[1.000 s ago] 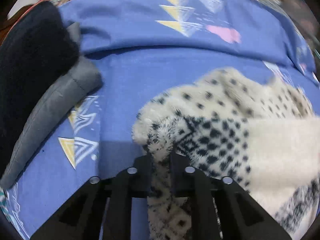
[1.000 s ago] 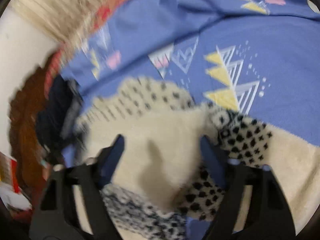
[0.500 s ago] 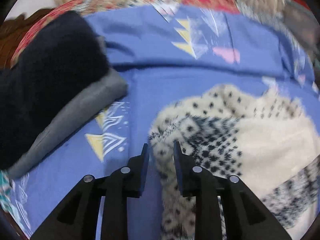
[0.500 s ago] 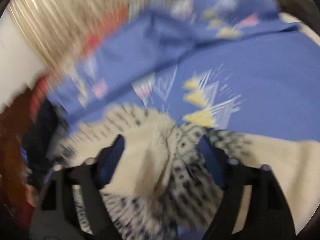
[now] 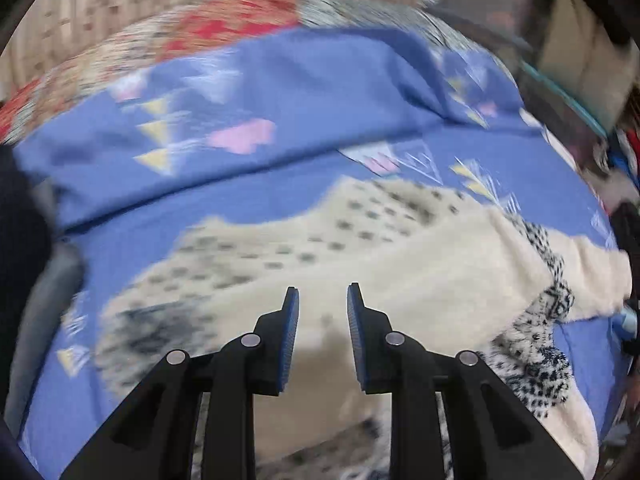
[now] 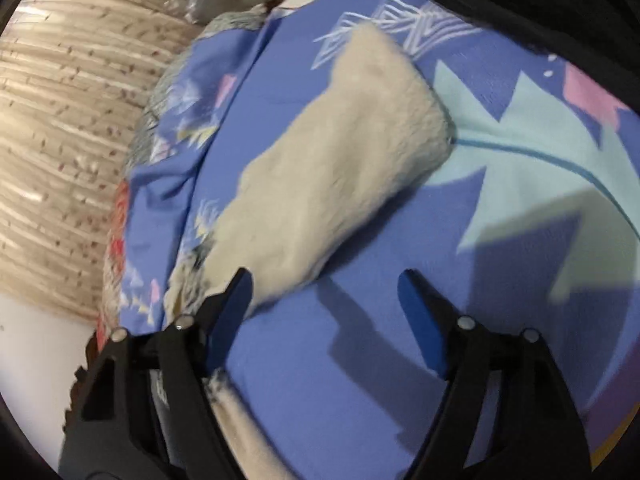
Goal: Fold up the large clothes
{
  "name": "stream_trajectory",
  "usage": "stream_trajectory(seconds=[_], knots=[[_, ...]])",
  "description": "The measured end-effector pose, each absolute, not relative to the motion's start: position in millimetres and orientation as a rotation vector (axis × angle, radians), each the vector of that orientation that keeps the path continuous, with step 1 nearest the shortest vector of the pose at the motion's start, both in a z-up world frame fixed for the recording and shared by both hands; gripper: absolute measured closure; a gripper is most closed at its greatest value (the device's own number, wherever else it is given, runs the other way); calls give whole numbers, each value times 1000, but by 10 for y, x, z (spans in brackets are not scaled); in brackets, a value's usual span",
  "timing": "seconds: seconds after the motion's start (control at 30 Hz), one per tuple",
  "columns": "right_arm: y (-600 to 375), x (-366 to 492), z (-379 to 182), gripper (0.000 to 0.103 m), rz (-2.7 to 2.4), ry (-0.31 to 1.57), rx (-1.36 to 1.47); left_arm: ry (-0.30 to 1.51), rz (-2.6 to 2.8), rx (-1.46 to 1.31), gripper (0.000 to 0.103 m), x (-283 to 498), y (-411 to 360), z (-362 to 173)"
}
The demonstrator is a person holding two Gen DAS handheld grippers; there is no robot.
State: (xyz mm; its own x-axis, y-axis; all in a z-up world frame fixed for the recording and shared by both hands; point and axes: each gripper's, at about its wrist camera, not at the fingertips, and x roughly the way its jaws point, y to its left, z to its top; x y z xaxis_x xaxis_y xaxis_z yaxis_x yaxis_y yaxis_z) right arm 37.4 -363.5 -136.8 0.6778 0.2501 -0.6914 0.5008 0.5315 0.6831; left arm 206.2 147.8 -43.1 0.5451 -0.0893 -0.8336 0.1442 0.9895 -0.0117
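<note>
A cream fleece garment (image 5: 360,248) with black dotted patterns lies spread on the blue patterned bedsheet (image 5: 280,92). My left gripper (image 5: 322,296) hovers over its middle, jaws a little apart and empty. In the right wrist view a plain cream sleeve or end of the garment (image 6: 340,168) stretches away over the sheet (image 6: 360,360). My right gripper (image 6: 324,280) is wide open and empty, its left finger (image 6: 236,292) at the edge of the cream fabric.
A dark garment and a grey folded piece (image 5: 44,292) lie at the left of the bed. A beige patterned curtain (image 6: 60,120) hangs beyond the bed's edge. Clutter (image 5: 580,72) sits at the far right. A black cloth (image 6: 560,8) is at the upper right.
My left gripper let go of the patterned garment edge, opened and swung right over the garment. My right gripper stayed open and swung away to the cream end.
</note>
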Motion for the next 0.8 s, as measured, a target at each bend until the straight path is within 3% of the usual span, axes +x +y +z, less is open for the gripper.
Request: stream_trajectory(seconds=[0.03,0.1,0.13,0.3,0.43,0.63,0.8], knots=[[-3648,509,-1355,36,-177,831,997,997,-148,70,55,2086,1385,-493],[-3638,786,-1297,68,-177,845,912,1027,-164,92,55,2172,1173,-679],[-3681,944,-1267,94,-178,855,890,1045,-163,104,55,2224,1083,-789],[-4143,1397,-467,94,-208,603,752,1102,-113,176,55,2383,905,-1198],[-4372,1828,-227,94,-173,609,754,1069,-89,245,55,2362,800,-1177],[-3664,1992,65,94,-27,614,649,1072,-161,58,55,2239,1120,-778],[-2610,2096,451,94,182,626,486,963,-163,-119,55,1770,1921,-260]])
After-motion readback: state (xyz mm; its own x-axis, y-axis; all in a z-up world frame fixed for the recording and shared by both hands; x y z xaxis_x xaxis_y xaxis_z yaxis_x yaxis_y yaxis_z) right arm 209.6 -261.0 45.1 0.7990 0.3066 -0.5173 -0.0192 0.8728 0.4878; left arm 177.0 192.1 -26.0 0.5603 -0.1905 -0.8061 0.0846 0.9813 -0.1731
